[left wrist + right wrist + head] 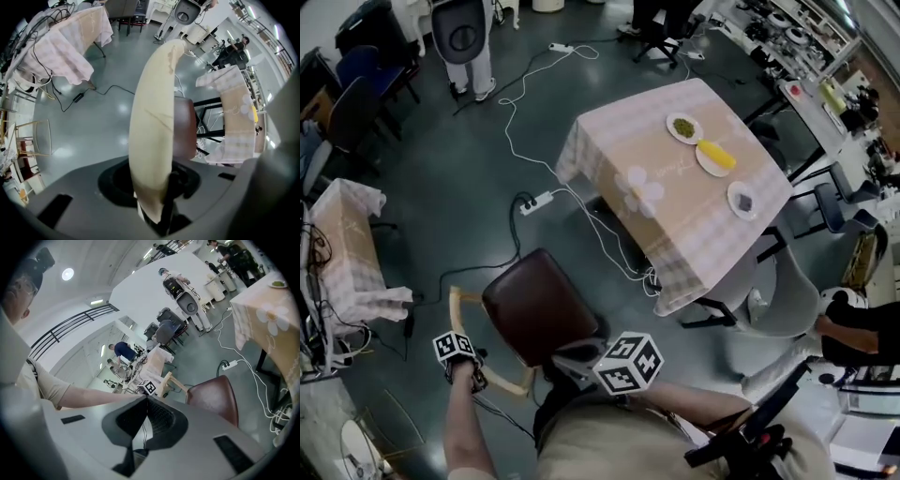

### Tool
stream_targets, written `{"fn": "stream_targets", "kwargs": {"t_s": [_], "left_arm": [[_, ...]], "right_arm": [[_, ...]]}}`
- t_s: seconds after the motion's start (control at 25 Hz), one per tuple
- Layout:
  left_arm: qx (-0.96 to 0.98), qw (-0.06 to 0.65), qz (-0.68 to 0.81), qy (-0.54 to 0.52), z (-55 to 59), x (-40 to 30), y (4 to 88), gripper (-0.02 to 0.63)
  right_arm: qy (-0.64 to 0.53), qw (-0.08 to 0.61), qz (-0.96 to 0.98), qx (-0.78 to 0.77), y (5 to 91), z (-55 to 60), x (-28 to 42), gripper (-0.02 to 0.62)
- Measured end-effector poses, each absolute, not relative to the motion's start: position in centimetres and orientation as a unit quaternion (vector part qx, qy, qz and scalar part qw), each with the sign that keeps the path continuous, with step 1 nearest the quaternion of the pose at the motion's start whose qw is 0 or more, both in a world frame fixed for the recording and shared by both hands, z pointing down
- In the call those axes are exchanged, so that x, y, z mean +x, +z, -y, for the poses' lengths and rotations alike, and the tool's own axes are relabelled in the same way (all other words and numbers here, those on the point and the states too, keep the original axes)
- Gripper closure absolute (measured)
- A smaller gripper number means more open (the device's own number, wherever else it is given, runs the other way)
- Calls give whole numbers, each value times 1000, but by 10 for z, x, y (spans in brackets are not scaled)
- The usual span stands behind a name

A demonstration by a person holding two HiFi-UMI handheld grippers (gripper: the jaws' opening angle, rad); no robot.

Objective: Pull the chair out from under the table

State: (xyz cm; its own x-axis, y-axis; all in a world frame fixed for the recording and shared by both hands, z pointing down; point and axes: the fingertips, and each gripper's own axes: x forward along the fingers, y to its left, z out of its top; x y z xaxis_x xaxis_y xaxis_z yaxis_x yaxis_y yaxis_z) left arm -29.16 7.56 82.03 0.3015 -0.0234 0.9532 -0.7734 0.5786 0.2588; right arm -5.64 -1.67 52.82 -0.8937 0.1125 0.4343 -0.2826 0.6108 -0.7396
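Left gripper: jaws clamped on the pale curved wooden top rail of the chair back, pointing steeply down at it. The rail fills the middle of the left gripper view.

Right gripper: jaws together with nothing between them, held off to the side of the chair's seat and touching nothing.

Wooden chair with a dark brown padded seat: stands on open floor, fully clear of the bench and not under it. The seat lies near the bench's nearest corner but apart from it, and the back is on the person's side.

Square bench under a pink-and-white checked cloth with a beige centre and a white flower print: carries three small white plates, one with green food, one with something yellow and one with a dark item.

Floor: dark grey-green and glossy. A white power strip lies between the chair and the bench, with white cables trailing across the floor.

Room: a second cloth-draped bench at the left edge, dark office chairs beyond it, and cluttered workstations along the right.
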Motion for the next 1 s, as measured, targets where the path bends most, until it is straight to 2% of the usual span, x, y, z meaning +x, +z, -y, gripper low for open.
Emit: {"fn": "stream_targets", "kwargs": {"t_s": [1.0], "left_arm": [[387, 706, 542, 244, -66, -321, 820, 479]], "right_arm": [[418, 236, 876, 54, 520, 15, -78, 584]]}}
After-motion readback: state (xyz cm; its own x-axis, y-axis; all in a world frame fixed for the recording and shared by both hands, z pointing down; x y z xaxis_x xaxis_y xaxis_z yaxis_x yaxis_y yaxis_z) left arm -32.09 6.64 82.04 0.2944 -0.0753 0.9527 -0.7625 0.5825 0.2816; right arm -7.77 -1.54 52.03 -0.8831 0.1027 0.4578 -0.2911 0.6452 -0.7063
